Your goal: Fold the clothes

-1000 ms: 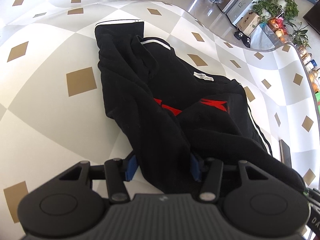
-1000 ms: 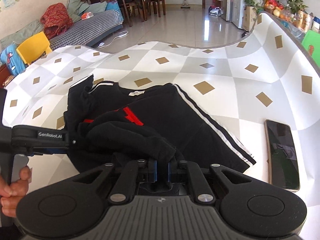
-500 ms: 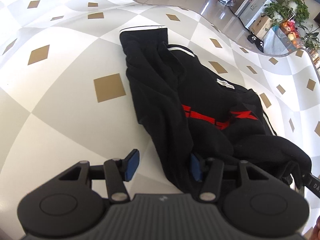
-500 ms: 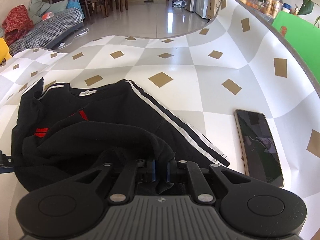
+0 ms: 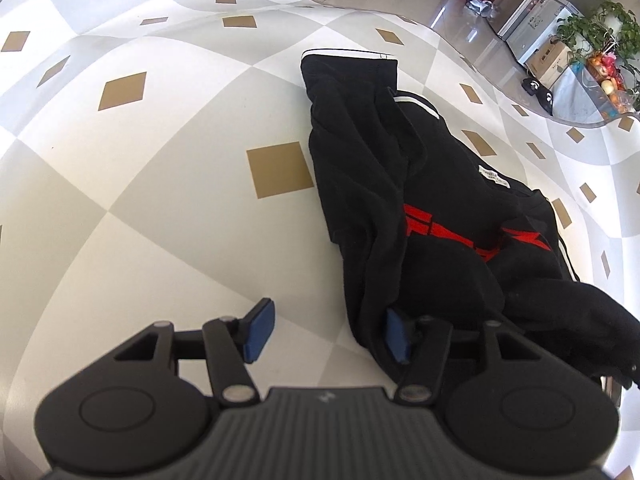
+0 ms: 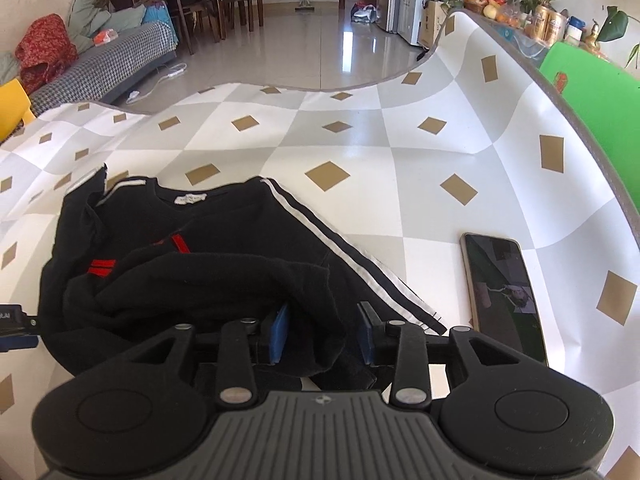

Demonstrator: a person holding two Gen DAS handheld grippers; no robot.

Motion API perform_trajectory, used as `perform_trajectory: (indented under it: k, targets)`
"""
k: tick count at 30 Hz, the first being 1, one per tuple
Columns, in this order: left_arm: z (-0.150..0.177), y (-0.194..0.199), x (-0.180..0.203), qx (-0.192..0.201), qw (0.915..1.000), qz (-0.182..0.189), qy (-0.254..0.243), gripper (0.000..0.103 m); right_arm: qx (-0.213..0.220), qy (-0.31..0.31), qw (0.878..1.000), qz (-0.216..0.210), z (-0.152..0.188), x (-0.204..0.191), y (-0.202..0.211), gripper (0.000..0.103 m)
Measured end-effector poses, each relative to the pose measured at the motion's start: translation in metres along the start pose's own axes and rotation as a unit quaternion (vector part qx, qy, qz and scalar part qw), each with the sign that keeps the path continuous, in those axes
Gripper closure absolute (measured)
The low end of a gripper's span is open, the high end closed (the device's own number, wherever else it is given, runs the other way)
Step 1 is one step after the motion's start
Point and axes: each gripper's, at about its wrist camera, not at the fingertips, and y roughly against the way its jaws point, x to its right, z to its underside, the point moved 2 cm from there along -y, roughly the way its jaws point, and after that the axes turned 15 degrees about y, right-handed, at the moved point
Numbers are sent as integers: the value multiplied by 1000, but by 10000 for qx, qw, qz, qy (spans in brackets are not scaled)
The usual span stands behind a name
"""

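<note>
1. Closest to me, between the pads of my right gripper (image 6: 322, 334), a bunched fold of the black sweatshirt (image 6: 224, 256) hangs loose; these jaws are opening and the pads stand off the cloth on both sides, so I grip nothing.
2. At my left gripper (image 5: 328, 334), the jaws are opening too: the left pad stands over bare desk, the right pad touches the garment's near edge, and nothing is pinched between them.
3. Just beyond both grippers, the sweatshirt lies on the checked desk cover (image 5: 160, 208) in a rumpled heap, its lower part thrown back over the chest so the red print (image 5: 440, 232) only partly shows.
4. Further out, one sleeve (image 5: 348, 92) runs away from me to a white-trimmed cuff, and the collar label (image 5: 494, 176) faces up near the middle.
5. On the right, a phone (image 6: 504, 292) lies on the desk, near the striped sleeve's end but apart from it.
6. My judgement: I am letting go after laying the hem up over the body, an early fold and an untidy one.
7. Next move, I think: pull both grippers clear without dragging cloth, then flatten the heap or take the far sleeve and bring it in across the body.
</note>
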Motion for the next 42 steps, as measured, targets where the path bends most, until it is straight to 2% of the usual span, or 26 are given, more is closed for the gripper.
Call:
perform_trajectory:
  k: [5,13,15,18,25,33,34,36,38,40,42]
  targets:
    - [3,14,1,161,9997,174,-28,46,394,49,9984,-402,-4,-7,23,65]
    - [16,33,1,386,9986,230,-276,41,285,472,9890,-1369,10,-47,21,63]
    - [20,36,1,400,9983,260,-336,37,195,584,9854,-1590,15,-57,17,62]
    - [25,39,0,434,9980,239,-392,31,138,840,9821,-1679,23,-72,12,60]
    - [29,38,-7,377,9987,183,-300,28,198,1529,9754,-1576,33,-95,-2,59]
    - [29,36,-13,369,9990,107,-236,25,195,1578,9757,-1505,35,-103,-25,59]
    - [28,37,-14,378,9990,96,-225,25,201,1595,9751,-1531,35,-104,-26,60]
    - [27,37,-16,407,9990,67,-192,23,188,1633,9743,-1542,34,-109,-27,70]
    - [25,38,-18,442,9989,41,-147,22,200,1655,9741,-1527,33,-112,-26,88]
    - [23,38,-20,468,9988,21,-102,21,264,1649,9735,-1561,32,-113,-24,95]
    - [21,39,-23,489,9988,6,-56,21,362,1609,9720,-1672,29,-113,-17,95]
